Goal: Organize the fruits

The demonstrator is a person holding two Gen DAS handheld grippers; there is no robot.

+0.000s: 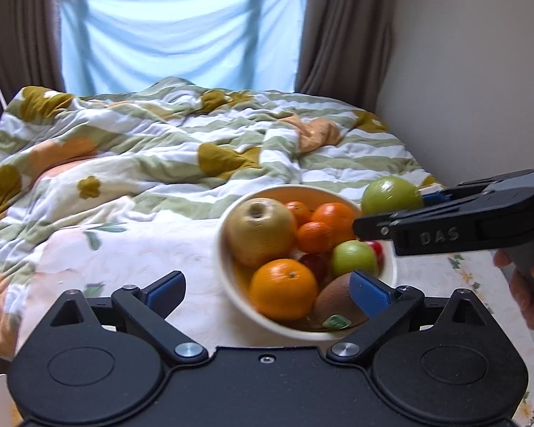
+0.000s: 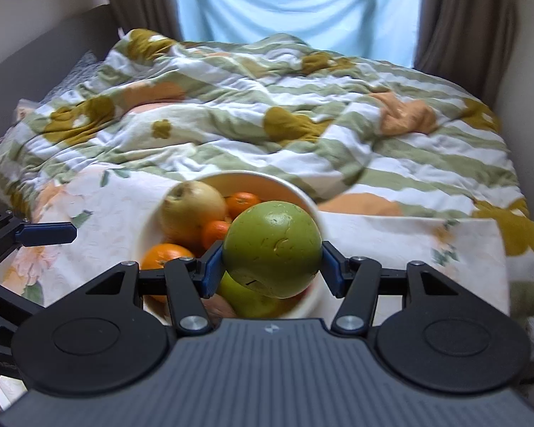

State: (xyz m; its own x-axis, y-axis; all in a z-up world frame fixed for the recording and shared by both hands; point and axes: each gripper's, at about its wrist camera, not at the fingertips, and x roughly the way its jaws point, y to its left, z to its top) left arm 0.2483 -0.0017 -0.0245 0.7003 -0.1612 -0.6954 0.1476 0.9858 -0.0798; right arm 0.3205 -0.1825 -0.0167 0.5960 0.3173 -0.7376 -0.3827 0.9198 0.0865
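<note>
A cream bowl (image 1: pixel 231 277) sits on a floral cloth and holds a large yellow pear (image 1: pixel 260 231), several oranges (image 1: pixel 283 288), a small green apple (image 1: pixel 352 258), red fruit and a brown kiwi (image 1: pixel 338 300). My right gripper (image 2: pixel 272 267) is shut on a large green apple (image 2: pixel 272 249) and holds it above the bowl's (image 2: pixel 302 192) right side. In the left wrist view that apple (image 1: pixel 391 195) sits at the tip of the right gripper (image 1: pixel 388 213). My left gripper (image 1: pixel 267 288) is open and empty, its jaws spread in front of the bowl's near rim.
The floral cloth (image 1: pixel 124 249) covers a table surface around the bowl. Behind it lies a rumpled green-striped quilt (image 1: pixel 160 142) on a bed, with brown curtains (image 1: pixel 345 28) and a blue-covered window (image 1: pixel 181 32) beyond. A wall (image 1: pixel 462 71) stands at the right.
</note>
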